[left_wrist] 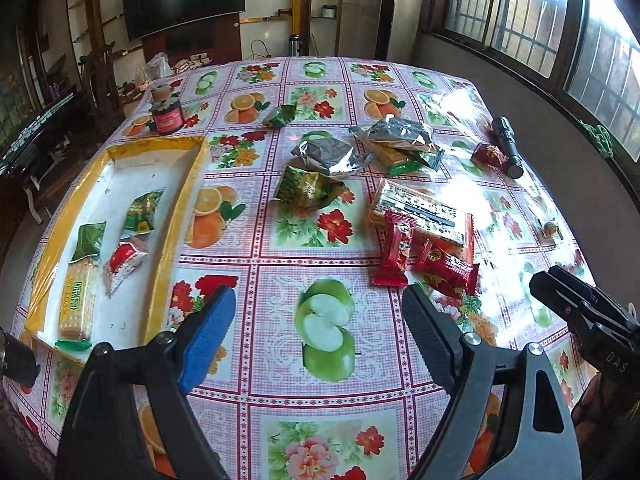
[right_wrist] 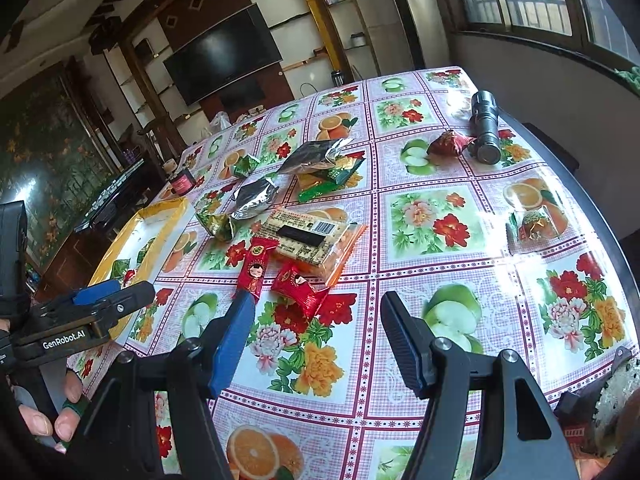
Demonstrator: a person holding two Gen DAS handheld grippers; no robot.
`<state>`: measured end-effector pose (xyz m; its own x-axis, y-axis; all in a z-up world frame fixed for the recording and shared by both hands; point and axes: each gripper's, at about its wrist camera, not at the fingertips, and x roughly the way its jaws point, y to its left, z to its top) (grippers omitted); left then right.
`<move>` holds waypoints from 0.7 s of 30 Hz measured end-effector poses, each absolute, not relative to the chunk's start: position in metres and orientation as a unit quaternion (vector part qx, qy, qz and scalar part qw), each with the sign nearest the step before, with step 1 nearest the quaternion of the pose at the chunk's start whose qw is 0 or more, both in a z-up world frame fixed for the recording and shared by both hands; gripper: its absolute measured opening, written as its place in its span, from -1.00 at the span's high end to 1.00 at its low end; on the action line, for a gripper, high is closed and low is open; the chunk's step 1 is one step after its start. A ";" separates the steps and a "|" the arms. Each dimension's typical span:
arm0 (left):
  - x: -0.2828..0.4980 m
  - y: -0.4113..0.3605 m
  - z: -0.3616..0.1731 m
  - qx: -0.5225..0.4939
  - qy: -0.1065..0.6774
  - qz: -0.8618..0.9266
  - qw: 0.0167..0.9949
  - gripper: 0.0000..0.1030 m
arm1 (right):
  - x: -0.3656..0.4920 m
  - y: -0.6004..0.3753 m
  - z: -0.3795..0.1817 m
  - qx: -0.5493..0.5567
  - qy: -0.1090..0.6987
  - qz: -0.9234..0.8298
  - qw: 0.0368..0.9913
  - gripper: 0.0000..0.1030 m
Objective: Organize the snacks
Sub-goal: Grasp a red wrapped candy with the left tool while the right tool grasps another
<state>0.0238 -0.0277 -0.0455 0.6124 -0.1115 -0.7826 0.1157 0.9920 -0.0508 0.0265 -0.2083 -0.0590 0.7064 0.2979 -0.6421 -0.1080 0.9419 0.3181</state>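
Observation:
A yellow-rimmed white tray (left_wrist: 176, 208) lies at the table's left and holds a biscuit pack (left_wrist: 78, 300), two green packets and a red-white packet (left_wrist: 124, 260). Loose snacks lie mid-table: two red packets (left_wrist: 394, 250) (right_wrist: 252, 272), an orange cracker pack (left_wrist: 420, 212) (right_wrist: 316, 240), silver bags (left_wrist: 328, 156), green packets (left_wrist: 308, 188). My left gripper (left_wrist: 320, 312) is open and empty above the near table. My right gripper (right_wrist: 316, 320) is open and empty, just short of the red packets.
A black flashlight (right_wrist: 484, 132) and a red wrapped sweet (right_wrist: 448, 144) lie at the far right. A dark jar (left_wrist: 166, 114) stands behind the tray. A small packet (right_wrist: 536, 224) lies near the right edge. The table edge curves close on the right.

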 end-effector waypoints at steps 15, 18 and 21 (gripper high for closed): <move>0.056 -0.062 -0.069 0.013 0.471 -0.120 0.874 -0.66 | 0.042 -0.207 -0.071 0.105 0.398 0.142 0.900 -0.27; 0.066 -0.071 -0.074 0.012 0.477 -0.129 0.869 -0.66 | 0.044 -0.211 -0.072 0.106 0.400 0.138 0.900 -0.27; 0.075 -0.081 -0.081 0.015 0.485 -0.133 0.864 -0.65 | 0.046 -0.215 -0.073 0.107 0.403 0.136 0.899 -0.27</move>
